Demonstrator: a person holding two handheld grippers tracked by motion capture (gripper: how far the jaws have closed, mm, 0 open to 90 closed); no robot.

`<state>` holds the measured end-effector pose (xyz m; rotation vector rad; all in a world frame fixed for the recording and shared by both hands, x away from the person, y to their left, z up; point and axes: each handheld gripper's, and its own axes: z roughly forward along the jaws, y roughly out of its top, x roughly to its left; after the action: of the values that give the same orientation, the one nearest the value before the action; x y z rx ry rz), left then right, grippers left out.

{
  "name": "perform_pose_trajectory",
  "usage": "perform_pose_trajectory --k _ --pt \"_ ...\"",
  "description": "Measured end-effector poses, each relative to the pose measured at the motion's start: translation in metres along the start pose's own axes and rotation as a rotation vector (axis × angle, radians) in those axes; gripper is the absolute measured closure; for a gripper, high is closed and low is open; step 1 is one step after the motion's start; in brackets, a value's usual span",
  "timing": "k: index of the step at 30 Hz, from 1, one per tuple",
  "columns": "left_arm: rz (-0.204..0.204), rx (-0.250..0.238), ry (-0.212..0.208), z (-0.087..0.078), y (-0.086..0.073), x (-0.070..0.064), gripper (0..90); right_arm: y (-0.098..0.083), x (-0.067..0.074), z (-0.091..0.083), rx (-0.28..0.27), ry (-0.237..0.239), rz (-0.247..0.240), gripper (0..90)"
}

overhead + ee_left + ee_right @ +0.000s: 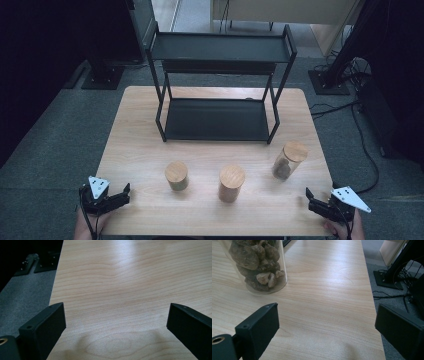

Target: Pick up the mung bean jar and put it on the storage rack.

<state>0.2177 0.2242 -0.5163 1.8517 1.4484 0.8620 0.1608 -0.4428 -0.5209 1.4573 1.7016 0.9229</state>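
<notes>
Three jars with wooden lids stand in a row on the wooden table (140, 150): a short one (176, 175) at the left, a taller one (231, 183) in the middle, and a clear glass one (288, 160) with brown lumps at the right. In the right gripper view that glass jar (259, 265) stands ahead to the left. My left gripper (121, 196) rests open at the table's front left corner, nothing between its jaws (116, 320). Open and empty too, my right gripper (310, 199) sits at the front right corner (327, 325).
A black two-tier metal shelf rack (220, 85) stands at the back middle of the table, both tiers bare. Cables (360, 130) and black stand bases (102, 77) lie on the grey carpet around the table. The right table edge (372, 300) runs close beside my right gripper.
</notes>
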Motion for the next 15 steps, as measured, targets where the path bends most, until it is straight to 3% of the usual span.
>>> perform_pose_trajectory --k 5,11,15 --pt "-0.028 -0.021 -0.003 -0.0023 -0.0009 0.0036 3.9 0.0003 -0.0018 0.0009 0.009 0.011 0.019 5.1" --pt "-0.005 -0.035 -0.011 -0.0046 -0.0002 0.0005 3.9 0.0007 -0.0020 0.0018 0.020 0.008 0.021 5.1" --pt "-0.025 -0.044 -0.027 -0.0068 0.0013 -0.0004 3.9 0.0007 -0.0017 0.0018 0.020 0.007 0.016 5.1"
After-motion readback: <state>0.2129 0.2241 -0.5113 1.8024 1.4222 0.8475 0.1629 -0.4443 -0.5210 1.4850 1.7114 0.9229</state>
